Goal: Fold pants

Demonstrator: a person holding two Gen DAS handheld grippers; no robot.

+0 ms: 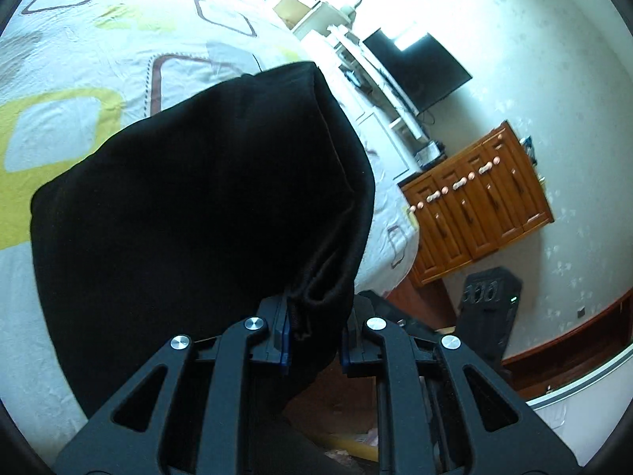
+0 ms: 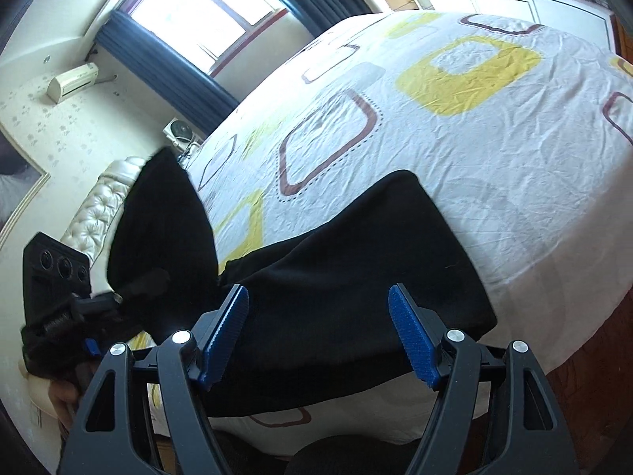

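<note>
The black pants lie on the bed near its edge, and one end is lifted. My left gripper is shut on a bunched end of the pants and holds it above the bed. In the right wrist view the pants lie flat across the bed's near edge, with the lifted end rising at the left, where the left gripper holds it. My right gripper is open and empty, its blue pads just above the flat part of the pants.
The bed has a white sheet with yellow and brown squares. A wooden cabinet, a dark screen and white shelves stand beside the bed. A tufted headboard, a window with blue curtains and an air conditioner are on the other side.
</note>
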